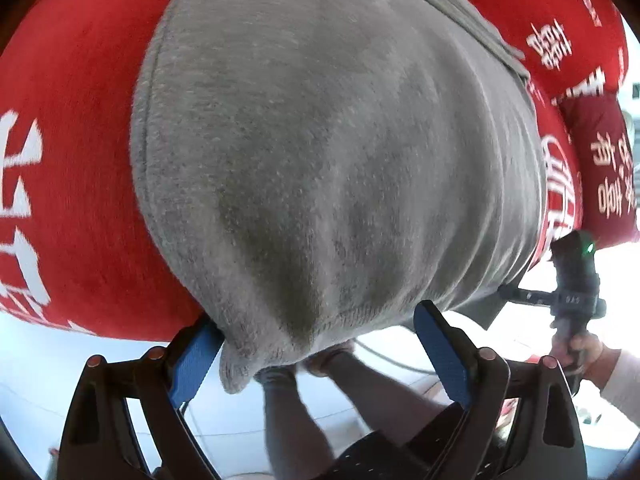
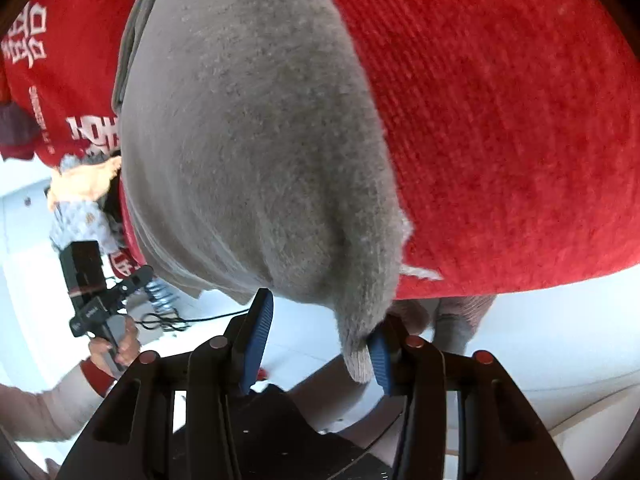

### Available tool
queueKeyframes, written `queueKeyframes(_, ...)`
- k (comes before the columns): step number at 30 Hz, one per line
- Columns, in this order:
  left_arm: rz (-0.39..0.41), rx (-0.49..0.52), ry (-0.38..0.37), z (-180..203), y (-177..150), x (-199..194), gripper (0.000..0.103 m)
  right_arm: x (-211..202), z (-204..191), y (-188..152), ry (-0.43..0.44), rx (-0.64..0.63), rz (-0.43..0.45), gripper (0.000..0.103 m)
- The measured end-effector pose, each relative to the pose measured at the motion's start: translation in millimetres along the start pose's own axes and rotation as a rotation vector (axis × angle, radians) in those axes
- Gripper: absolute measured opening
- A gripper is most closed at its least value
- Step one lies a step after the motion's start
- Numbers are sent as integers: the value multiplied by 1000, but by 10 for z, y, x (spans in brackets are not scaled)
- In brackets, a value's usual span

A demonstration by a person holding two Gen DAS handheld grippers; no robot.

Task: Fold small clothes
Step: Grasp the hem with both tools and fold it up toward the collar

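Observation:
A small grey knit garment [image 1: 328, 152] lies spread on a red cloth with white characters [image 1: 72, 152]. Its near hem hangs a little over the table's front edge. My left gripper [image 1: 316, 356] is open, its blue pads [image 1: 192, 360] on either side of the left hem corner, which droops between them. My right gripper [image 2: 320, 344] is open too, with the garment's right hem corner [image 2: 356, 344] hanging against the right blue pad [image 2: 380, 364]. The garment [image 2: 256, 140] fills the right wrist view. Each view shows the other gripper in the person's hand.
The red cloth [image 2: 500, 120] covers the table all round the garment. A small pile of light and orange clothes [image 2: 84, 188] lies at the left edge of the right wrist view. Below the table edge are the person's legs [image 1: 296, 412] and a white floor with a cable.

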State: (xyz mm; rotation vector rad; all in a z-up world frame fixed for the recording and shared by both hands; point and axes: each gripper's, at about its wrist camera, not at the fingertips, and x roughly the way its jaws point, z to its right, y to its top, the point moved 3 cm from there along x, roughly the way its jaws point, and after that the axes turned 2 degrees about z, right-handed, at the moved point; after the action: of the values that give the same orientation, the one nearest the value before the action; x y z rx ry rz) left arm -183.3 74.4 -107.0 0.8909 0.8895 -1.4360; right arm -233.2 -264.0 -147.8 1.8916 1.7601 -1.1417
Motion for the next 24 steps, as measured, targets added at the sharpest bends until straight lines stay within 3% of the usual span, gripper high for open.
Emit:
queueKeyframes(2,-1,11,38,-41,-23,-20,66,29,-21,2,4,18,-16,22)
queueKeyframes(3,-8,16,49,-70,-36,-32,42,42,-33,1,-6,24,-28,9)
queueKeyframes(4,-30,13,38,-114,-53,-29,10,52,-53,-16,-3,26,-28,9)
queueKeyframes(7,-49,-19,-32,-183,-40,-62,11,7,-149,-50,32,29,-34,8)
queueKeyframes(11,-17,-33,-132,-116,36,-219,11,-221,-324,-26,121,14,-8,8)
queueKeyframes(18,90,-73,-278,-34,352,-721,11,-588,-868,158,250,-27,109,8)
queueKeyframes(24,204,-33,-328,105,844,-1179,11,-937,-1280,461,329,-90,233,7)
